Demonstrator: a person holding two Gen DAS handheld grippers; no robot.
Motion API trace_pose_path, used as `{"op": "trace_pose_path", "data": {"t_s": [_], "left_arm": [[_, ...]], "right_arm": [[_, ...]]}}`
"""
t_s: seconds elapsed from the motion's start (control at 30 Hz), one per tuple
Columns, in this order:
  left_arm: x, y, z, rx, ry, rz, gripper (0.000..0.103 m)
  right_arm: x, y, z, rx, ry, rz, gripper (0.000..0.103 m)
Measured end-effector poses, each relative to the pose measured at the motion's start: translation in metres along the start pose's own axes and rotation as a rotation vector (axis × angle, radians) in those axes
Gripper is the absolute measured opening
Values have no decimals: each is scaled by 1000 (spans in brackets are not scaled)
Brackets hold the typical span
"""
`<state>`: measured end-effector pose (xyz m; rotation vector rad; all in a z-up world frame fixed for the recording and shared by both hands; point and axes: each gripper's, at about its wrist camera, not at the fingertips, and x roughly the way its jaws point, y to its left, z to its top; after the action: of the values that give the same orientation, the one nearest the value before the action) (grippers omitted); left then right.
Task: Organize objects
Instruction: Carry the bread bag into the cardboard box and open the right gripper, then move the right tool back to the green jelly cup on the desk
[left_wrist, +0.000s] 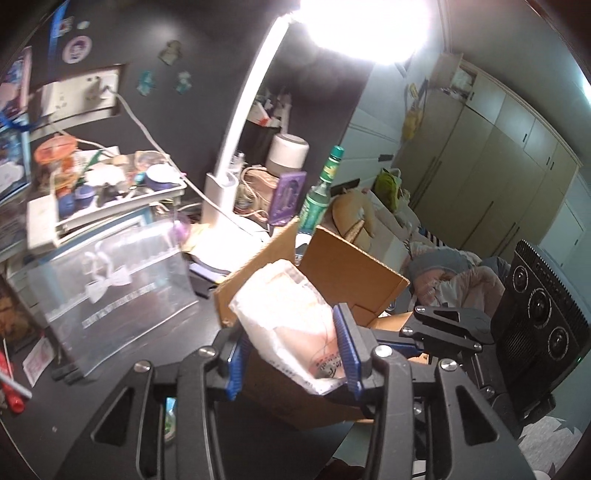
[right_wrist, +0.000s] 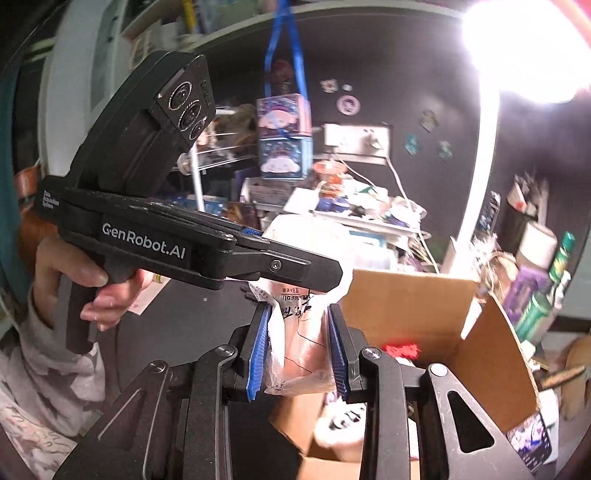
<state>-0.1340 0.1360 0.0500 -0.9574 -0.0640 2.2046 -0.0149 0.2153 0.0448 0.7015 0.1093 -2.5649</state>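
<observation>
The left tool (right_wrist: 325, 275) carries "GenRobot.AI" in white on its black side; print on the packet (right_wrist: 295, 332) is unreadable.

Dark desk surface (left_wrist: 122, 398) and the items resting on it.
An open cardboard box (left_wrist: 343, 266), a clear plastic case (left_wrist: 114, 284), a white lamp base (left_wrist: 218, 199), a green bottle (left_wrist: 319, 192) and red pens (left_wrist: 11, 387) stand or lie directly upon it.

You are working in a bedroom at home: a cluttered black desk (left_wrist: 122, 369) under a white desk lamp (left_wrist: 240, 110), a bed heaped with blankets (left_wrist: 454, 273), plush toys (left_wrist: 354, 214) and a tall beige wardrobe (left_wrist: 491, 147) behind.
</observation>
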Motion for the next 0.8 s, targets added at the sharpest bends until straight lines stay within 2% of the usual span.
{"op": "trace_pose_path", "data": {"t_s": [0.13,0.3,0.53,0.6,0.63,0.67,0.7,0.73,0.8], "left_arm": [[15,-10,8,17,19,-16,40],[31,-18,11,42,58,-16,40],[54,-26,5,51,144,42,42],[57,-28,3,64,158,71,48],[57,-27,3,66,158,80,59],[55,-26,3,62,149,89,71],[52,-25,3,58,137,93,76],[48,-23,3,56,117,96,82],[37,-22,3,53,84,84,83]], "right_arm": [[-6,-18,-3,60,1,18,26],[-10,-33,-7,81,9,-10,26],[-6,-40,-17,80,110,-28,26],[-4,-39,-20,72,135,-39,30],[-3,-39,-21,65,145,-49,32],[-1,-37,-22,54,161,-67,41],[-1,-36,-22,45,166,-80,51],[-1,-36,-23,39,169,-93,55],[-1,-35,-23,35,173,-106,58]]}}
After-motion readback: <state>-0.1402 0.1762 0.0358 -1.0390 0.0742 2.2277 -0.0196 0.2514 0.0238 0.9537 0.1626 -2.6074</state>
